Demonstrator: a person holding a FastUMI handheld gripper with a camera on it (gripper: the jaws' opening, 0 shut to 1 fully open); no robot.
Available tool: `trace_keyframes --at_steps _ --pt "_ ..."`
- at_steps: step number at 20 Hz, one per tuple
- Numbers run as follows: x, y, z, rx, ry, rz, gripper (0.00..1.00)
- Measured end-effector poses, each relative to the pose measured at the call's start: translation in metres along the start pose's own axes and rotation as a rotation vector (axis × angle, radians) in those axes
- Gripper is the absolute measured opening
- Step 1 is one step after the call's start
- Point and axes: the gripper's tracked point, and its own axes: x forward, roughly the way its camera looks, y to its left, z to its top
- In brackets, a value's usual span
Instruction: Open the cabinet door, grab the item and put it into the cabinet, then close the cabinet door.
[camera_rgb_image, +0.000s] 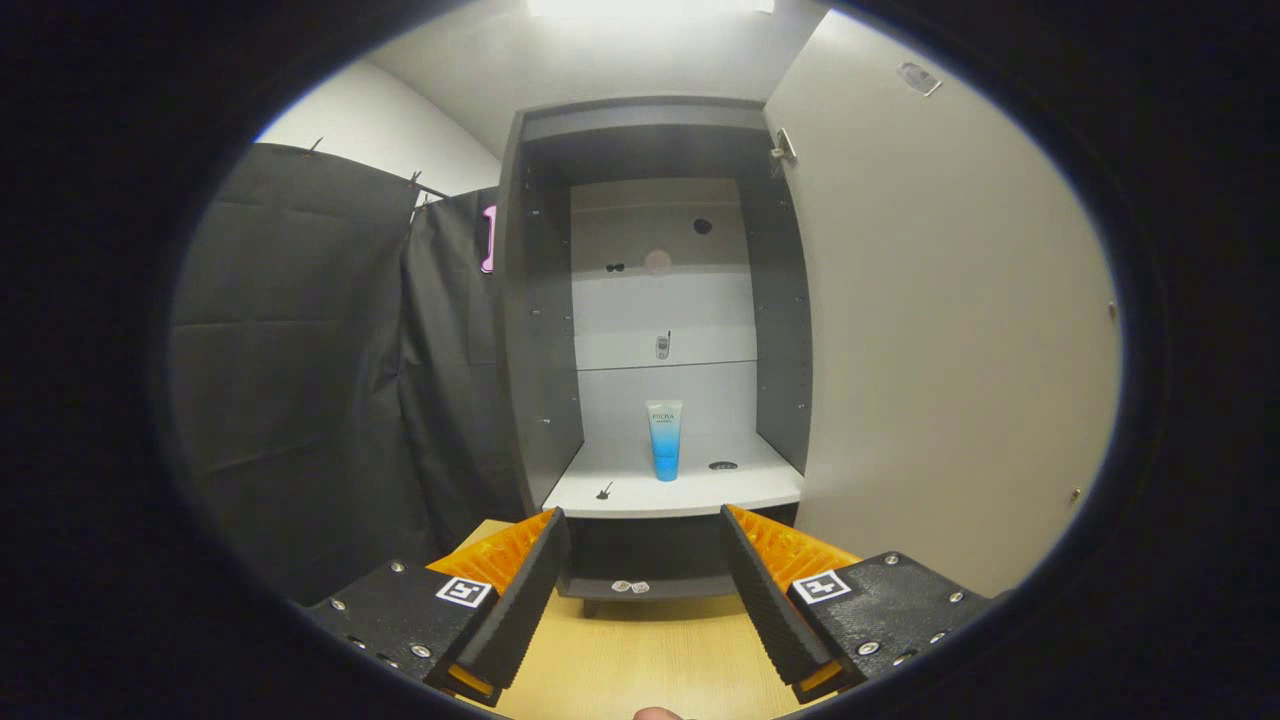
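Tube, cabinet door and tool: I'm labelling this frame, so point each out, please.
tube (665, 440): gripper view, middle of its body.
cabinet door (950, 330): gripper view, its inner face.
tool (643, 530): gripper view, open gap between fingertips.

White shelf (690, 490) beyond my open claw (645, 530): blue tube (664, 440) upright mid-shelf, small dark bit (604, 492) at its left front.

tube (665, 439) upright on cabinet shelf (620, 485), door (950, 330) swung open right, spread empty tongs (640, 525) before the shelf
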Motion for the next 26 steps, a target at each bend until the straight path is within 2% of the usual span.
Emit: trace_keyframes --at_steps 3,7,12,20,26 --pt "-0.034 -0.002 -0.006 -0.007 0.018 0.025 0.93" --pt "-0.082 -0.003 -0.011 0.039 0.056 0.117 0.93" --pt "-0.126 -0.037 -0.012 0.017 0.076 0.171 0.93" --pt "-0.18 -0.128 -0.006 0.067 0.073 0.138 0.93" --pt "-0.21 -0.224 -0.019 0.049 0.066 0.005 0.93"
